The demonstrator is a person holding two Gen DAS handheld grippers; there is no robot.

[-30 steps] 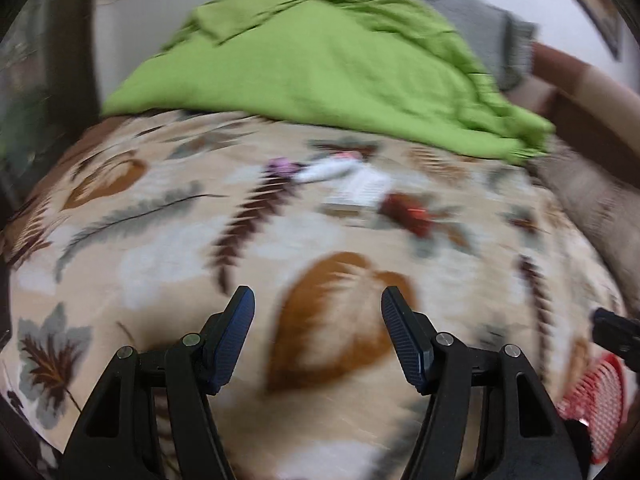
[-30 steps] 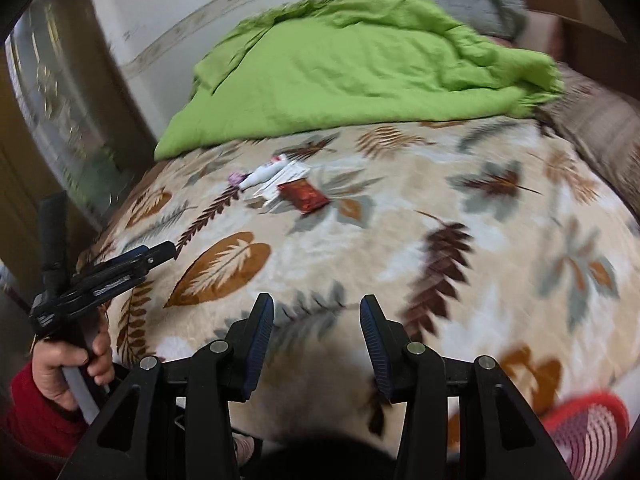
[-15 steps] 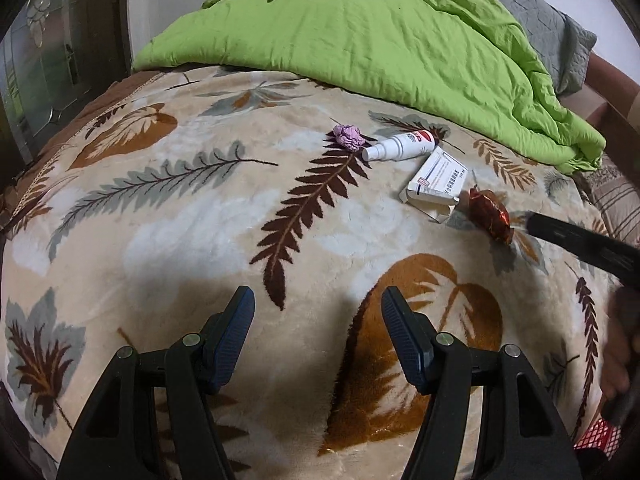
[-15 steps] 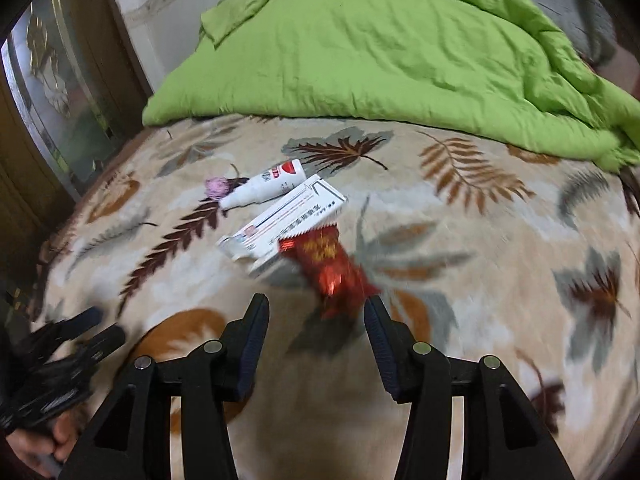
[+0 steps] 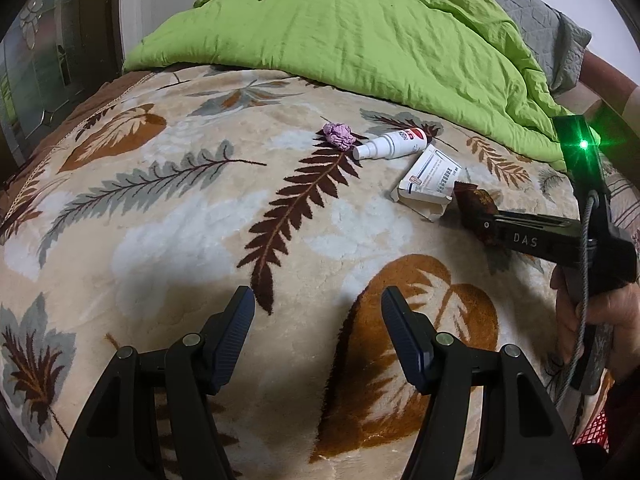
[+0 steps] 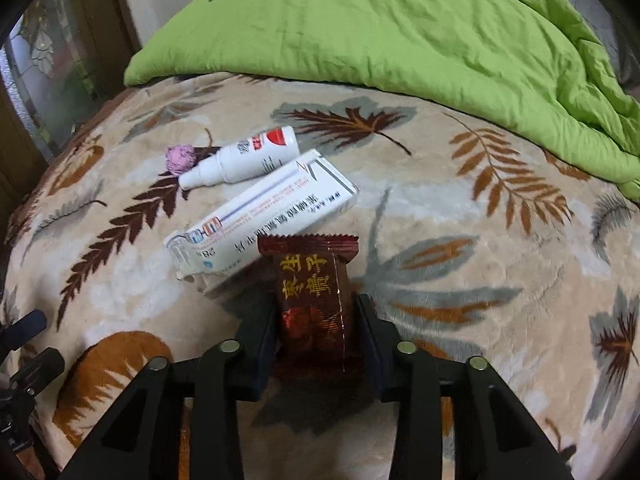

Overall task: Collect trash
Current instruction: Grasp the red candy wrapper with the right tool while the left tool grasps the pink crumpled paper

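Observation:
A dark red snack wrapper (image 6: pixel 314 292) lies on the leaf-patterned blanket, and my right gripper (image 6: pixel 316 320) is shut on its near end. It also shows in the left wrist view (image 5: pixel 474 204) under the right gripper's finger. Beside it lie a white medicine box (image 6: pixel 260 220) (image 5: pixel 430 182), a white spray bottle (image 6: pixel 244 158) (image 5: pixel 392 145) and a pink crumpled wad (image 6: pixel 181 159) (image 5: pixel 339 136). My left gripper (image 5: pixel 318 332) is open and empty, above the blanket well short of the items.
A green quilt (image 5: pixel 360 36) (image 6: pixel 400 28) is heaped at the far side of the bed. A red mesh basket (image 5: pixel 592 430) shows at the lower right edge. A dark wooden door frame (image 6: pixel 24 92) stands at the left.
My right gripper moved forward and down onto the red wrapper and closed on it. My left gripper stayed open and shifted slightly closer to the items.

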